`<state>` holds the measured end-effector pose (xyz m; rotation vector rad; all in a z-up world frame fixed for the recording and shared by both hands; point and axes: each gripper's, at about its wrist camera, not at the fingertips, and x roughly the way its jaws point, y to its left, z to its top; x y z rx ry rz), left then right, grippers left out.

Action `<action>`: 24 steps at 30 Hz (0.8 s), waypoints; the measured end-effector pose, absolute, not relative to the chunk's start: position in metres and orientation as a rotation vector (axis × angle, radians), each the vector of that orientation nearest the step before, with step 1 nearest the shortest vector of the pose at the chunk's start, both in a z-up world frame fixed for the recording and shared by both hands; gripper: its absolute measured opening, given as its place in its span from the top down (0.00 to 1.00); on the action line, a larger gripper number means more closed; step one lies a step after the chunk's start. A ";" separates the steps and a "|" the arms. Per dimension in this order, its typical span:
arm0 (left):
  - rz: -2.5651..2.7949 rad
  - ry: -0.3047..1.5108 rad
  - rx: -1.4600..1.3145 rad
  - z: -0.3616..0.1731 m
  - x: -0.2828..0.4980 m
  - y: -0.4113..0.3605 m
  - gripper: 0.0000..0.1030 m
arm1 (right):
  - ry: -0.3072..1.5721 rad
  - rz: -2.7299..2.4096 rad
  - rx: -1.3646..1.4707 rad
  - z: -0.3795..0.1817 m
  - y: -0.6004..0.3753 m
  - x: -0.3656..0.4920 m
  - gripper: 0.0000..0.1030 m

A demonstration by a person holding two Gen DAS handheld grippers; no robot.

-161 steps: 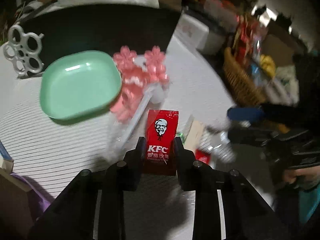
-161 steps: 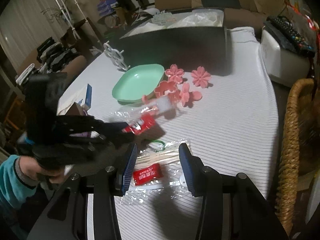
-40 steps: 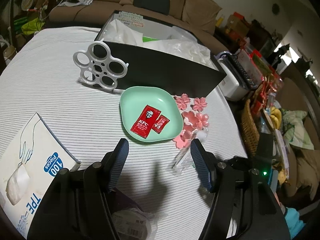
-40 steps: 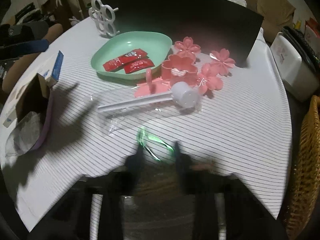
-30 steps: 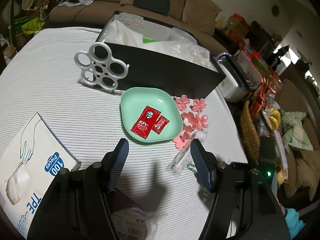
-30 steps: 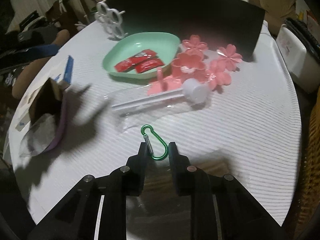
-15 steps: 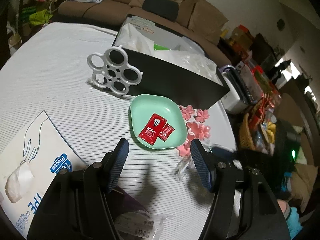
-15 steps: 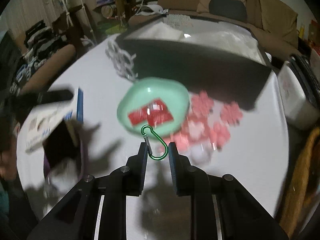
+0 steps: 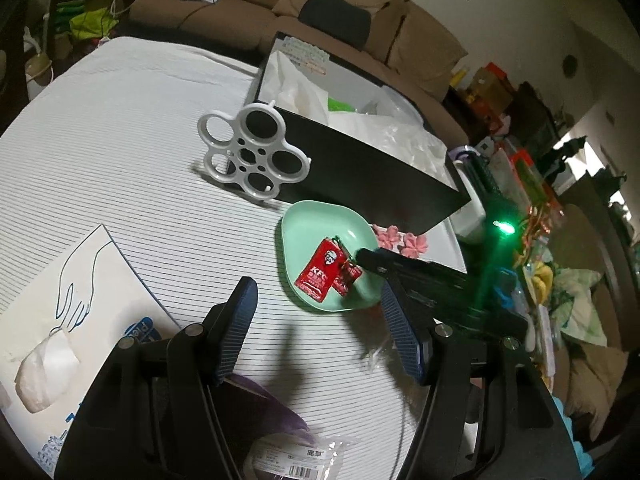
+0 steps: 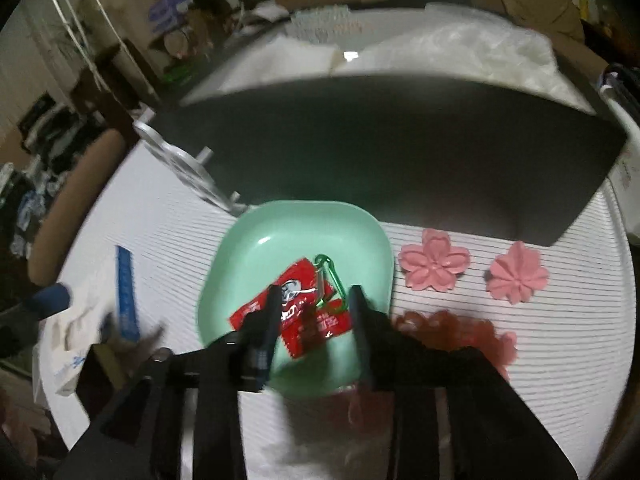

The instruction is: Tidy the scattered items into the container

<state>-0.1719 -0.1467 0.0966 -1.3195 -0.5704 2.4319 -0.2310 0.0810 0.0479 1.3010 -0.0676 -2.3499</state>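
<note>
The mint green dish [image 9: 312, 220] [image 10: 280, 232] holds two red KFC sauce packets [image 9: 322, 270] [image 10: 280, 300] and a green carabiner [image 10: 330, 270]. My right gripper [image 10: 312, 300] is open just above the dish, its fingers on either side of the packets, and the carabiner lies free between them. In the left wrist view the right gripper [image 9: 370, 258] reaches over the dish from the right. My left gripper [image 9: 316, 304] is open and empty, held back above the striped table, in front of the dish.
A black box [image 9: 360, 160] [image 10: 400, 152] with white bags stands behind the dish. A white flower-shaped rack [image 9: 252, 152] leans on it. Pink flower pieces [image 10: 434, 266] lie right of the dish. A glove box [image 9: 60, 312] and a plastic packet [image 9: 296, 456] lie near the left gripper.
My right gripper picked the green carabiner up off the table, carried it over the dish and opened, leaving it in the dish. The left gripper drew back and stayed open.
</note>
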 end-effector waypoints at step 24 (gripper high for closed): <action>2.479 -0.526 -1.309 0.108 -0.155 -0.165 0.40 | -0.152 -2.477 1.267 0.102 0.233 -0.102 0.38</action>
